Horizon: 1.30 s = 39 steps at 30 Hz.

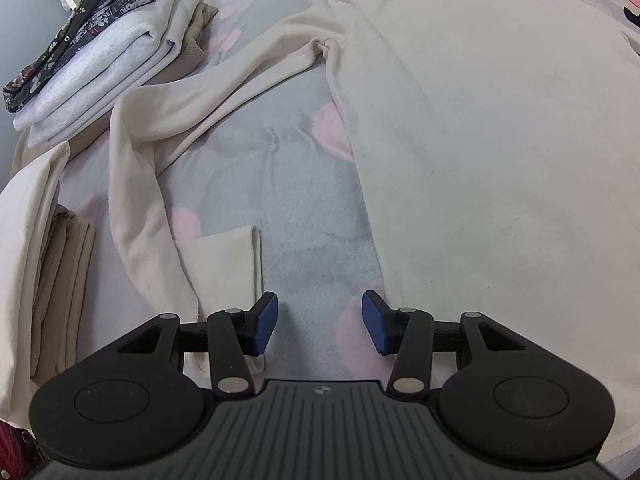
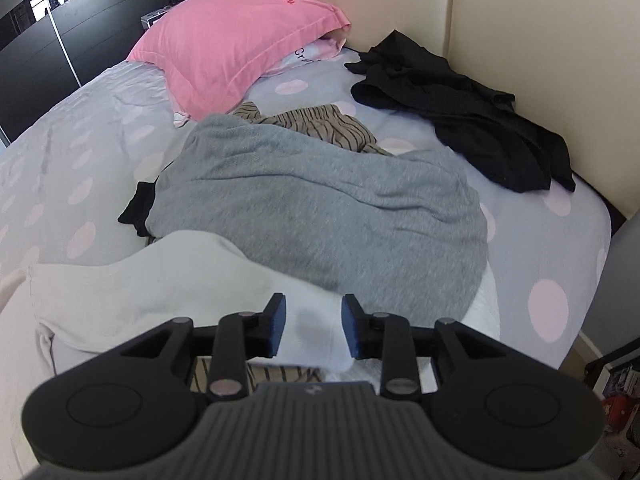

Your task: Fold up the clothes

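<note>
A cream sweater [image 1: 480, 140] lies spread flat on the dotted grey bed sheet [image 1: 280, 184]. Its long sleeve [image 1: 136, 184] bends back toward me and ends in a cuff [image 1: 224, 264]. My left gripper [image 1: 320, 322] hovers open over bare sheet between that cuff and the sweater's side edge, with nothing between its blue pads. In the right wrist view, the sweater's other cream sleeve [image 2: 140, 292] lies across a grey garment [image 2: 320, 208]. Its end passes between the jaws of my right gripper [image 2: 314, 330], which stand apart and do not pinch the cloth.
A stack of folded clothes [image 1: 100, 68] sits at the far left, and more folded beige cloth [image 1: 48, 260] lies at the near left. A pink pillow [image 2: 224, 48], a striped garment [image 2: 320, 124] and a black garment [image 2: 460, 108] lie toward the padded headboard [image 2: 520, 20].
</note>
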Available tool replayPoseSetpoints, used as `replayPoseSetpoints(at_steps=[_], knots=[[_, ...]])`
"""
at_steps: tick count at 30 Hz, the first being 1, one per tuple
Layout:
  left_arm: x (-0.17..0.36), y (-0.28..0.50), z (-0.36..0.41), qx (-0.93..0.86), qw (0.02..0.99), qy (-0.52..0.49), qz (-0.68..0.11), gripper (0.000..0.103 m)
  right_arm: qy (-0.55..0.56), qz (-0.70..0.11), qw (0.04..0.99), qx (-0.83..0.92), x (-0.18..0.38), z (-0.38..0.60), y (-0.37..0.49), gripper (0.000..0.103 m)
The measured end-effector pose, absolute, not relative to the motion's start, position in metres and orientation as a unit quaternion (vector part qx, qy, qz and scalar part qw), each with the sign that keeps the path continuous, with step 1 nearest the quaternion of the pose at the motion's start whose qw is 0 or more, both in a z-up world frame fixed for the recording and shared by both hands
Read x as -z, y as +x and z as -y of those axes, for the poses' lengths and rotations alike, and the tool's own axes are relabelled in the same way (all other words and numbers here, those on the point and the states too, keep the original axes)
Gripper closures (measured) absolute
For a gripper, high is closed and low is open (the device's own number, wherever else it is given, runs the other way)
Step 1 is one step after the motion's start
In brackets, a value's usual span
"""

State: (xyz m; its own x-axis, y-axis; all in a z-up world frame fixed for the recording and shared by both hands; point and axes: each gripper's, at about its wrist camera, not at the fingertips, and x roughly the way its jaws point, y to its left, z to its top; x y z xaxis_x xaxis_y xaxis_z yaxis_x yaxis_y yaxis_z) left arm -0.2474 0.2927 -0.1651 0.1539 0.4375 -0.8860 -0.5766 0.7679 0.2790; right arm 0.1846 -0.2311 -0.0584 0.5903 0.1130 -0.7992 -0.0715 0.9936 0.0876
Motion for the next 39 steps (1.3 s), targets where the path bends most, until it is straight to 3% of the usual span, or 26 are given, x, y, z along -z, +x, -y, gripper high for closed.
replayPoseSetpoints(at_steps=[9, 10, 11, 12, 16, 20, 23, 27, 31, 39], knots=[[0.168, -0.248, -0.294, -0.341, 0.754, -0.063, -0.559, 0.052, 0.036, -0.465, 0.883, -0.052, 0.082, 0.214, 0.208, 0.070], [0.168, -0.248, -0.294, -0.341, 0.753, -0.063, -0.559, 0.052, 0.040, -0.469, 0.881, -0.056, 0.084, 0.214, 0.208, 0.078], [0.168, -0.248, -0.294, -0.341, 0.753, -0.062, -0.559, 0.052, 0.043, -0.469, 0.880, -0.060, 0.084, 0.213, 0.206, 0.094], [0.169, -0.247, -0.294, -0.341, 0.753, -0.061, -0.559, 0.052, 0.040, -0.465, 0.882, -0.064, 0.083, 0.210, 0.203, 0.100], [0.170, -0.244, -0.293, -0.341, 0.753, -0.053, -0.559, 0.052, 0.010, -0.430, 0.896, -0.107, 0.072, 0.192, 0.178, 0.102], [0.171, -0.242, -0.292, -0.341, 0.753, -0.047, -0.560, 0.052, -0.014, -0.425, 0.894, -0.140, 0.070, 0.175, 0.160, 0.102], [0.170, -0.244, -0.293, -0.341, 0.756, -0.050, -0.557, 0.052, -0.009, -0.421, 0.900, -0.113, 0.072, 0.176, 0.164, 0.093], [0.169, -0.244, -0.293, -0.341, 0.756, -0.054, -0.556, 0.052, 0.029, -0.422, 0.901, -0.096, 0.072, 0.178, 0.166, 0.091], [0.168, -0.243, -0.292, -0.341, 0.756, -0.048, -0.557, 0.052, 0.037, -0.425, 0.896, -0.125, 0.076, 0.159, 0.151, 0.075], [0.153, -0.258, -0.292, -0.328, 0.769, -0.081, -0.542, 0.051, -0.040, -0.477, 0.844, -0.243, 0.097, 0.096, 0.103, 0.075]])
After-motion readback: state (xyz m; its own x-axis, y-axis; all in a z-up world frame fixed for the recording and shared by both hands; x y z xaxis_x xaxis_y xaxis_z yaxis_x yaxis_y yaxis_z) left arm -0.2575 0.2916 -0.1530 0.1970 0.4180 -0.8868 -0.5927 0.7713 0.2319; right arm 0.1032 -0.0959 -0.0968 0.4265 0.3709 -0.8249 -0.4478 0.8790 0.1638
